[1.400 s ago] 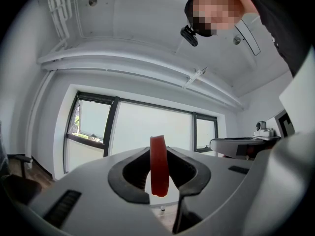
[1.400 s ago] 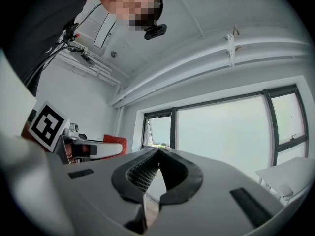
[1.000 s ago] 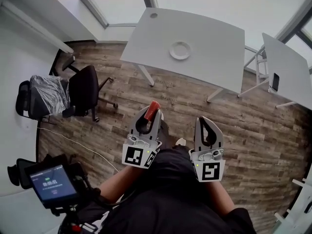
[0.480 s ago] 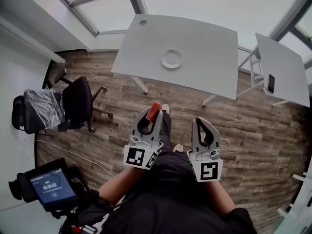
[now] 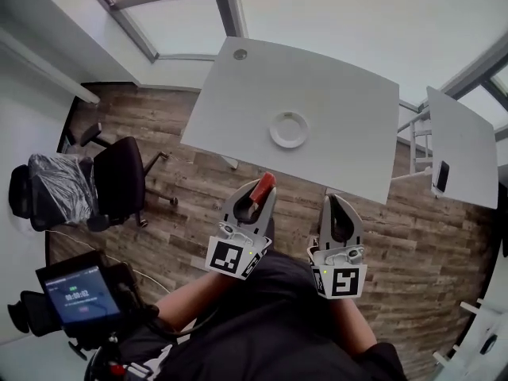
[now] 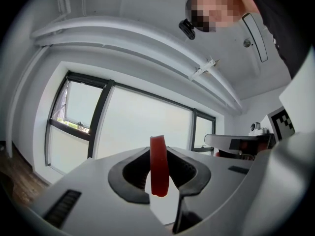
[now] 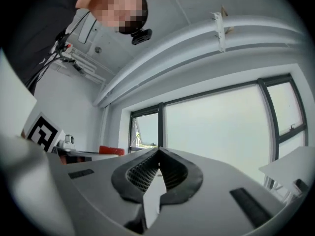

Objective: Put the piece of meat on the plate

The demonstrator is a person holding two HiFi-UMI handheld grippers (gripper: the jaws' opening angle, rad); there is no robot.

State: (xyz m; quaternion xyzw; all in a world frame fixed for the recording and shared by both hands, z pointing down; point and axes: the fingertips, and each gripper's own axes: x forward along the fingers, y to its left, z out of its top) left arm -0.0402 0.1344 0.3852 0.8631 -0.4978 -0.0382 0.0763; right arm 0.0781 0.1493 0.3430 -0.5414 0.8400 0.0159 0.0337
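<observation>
The piece of meat (image 5: 262, 187) is a thin red slice that stands on edge between the tips of my left gripper (image 5: 264, 189), which is shut on it. In the left gripper view the meat (image 6: 159, 167) sticks up and hangs down between the dark pads, with the left gripper (image 6: 159, 156) held level. My right gripper (image 5: 332, 200) is beside it, shut and empty, and its tips meet in the right gripper view (image 7: 158, 154). The white plate (image 5: 288, 129) lies on the white table (image 5: 341, 78), beyond both grippers. Both grippers are over the floor, short of the table's near edge.
A black office chair (image 5: 119, 173) and a plastic-wrapped chair (image 5: 57, 185) stand at the left on the wood floor (image 5: 182, 205). A second white table (image 5: 468, 141) with a phone (image 5: 440, 177) stands at the right. A device with a lit screen (image 5: 75, 296) is at lower left.
Both grippers have moved toward the table, and the table and plate now look nearer. The meat has stayed in the left gripper and the right has stayed shut.
</observation>
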